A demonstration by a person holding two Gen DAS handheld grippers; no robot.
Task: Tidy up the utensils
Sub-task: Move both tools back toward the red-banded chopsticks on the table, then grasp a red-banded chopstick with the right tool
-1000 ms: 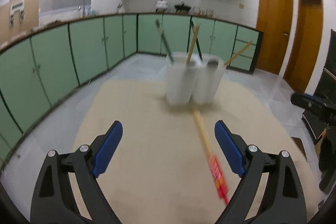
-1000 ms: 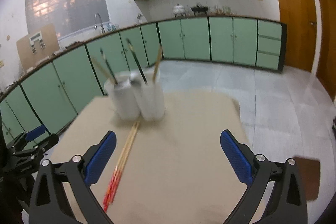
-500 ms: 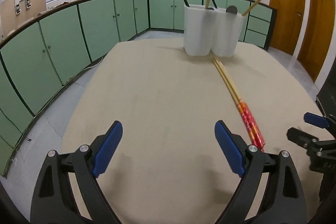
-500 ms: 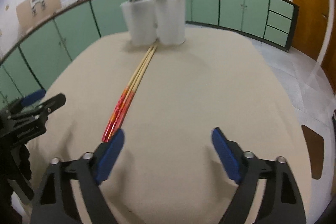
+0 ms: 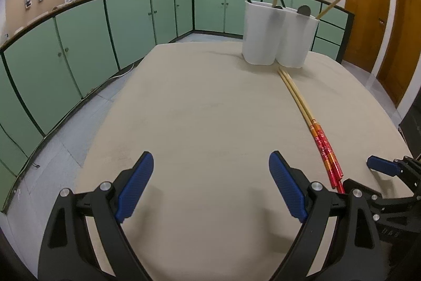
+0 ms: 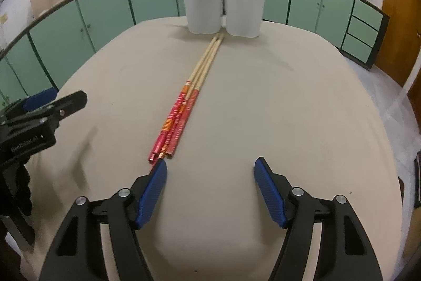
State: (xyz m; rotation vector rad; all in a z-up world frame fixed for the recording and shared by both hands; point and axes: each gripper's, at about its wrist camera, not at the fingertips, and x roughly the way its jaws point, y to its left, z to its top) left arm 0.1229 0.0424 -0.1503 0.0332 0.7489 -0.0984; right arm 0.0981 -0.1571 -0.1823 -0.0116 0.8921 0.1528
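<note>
Several wooden chopsticks (image 6: 193, 94) with red patterned ends lie bundled on the beige table (image 6: 276, 96), tips touching a white two-cup utensil holder (image 6: 223, 4) that holds dark-handled utensils and more chopsticks. My right gripper (image 6: 210, 188) hovers low over the table just behind the red ends. Its jaws are closing with nothing between them, and its left fingertip (image 6: 160, 170) is almost at the chopstick ends. My left gripper (image 5: 210, 188) stands open over bare table, with the chopsticks (image 5: 305, 112) to its right. The holder (image 5: 279, 36) sits at the far edge.
Green kitchen cabinets (image 5: 79, 49) curve around the left and far sides beyond the table edge. Wooden doors (image 5: 368, 4) stand at the right. Each gripper shows in the other's view: the right gripper (image 5: 381, 167) and the left gripper (image 6: 39, 107).
Both grippers have come down and tilted toward the table. The right one has drawn in behind the chopsticks' red ends and its jaws have narrowed. The left jaws kept their width.
</note>
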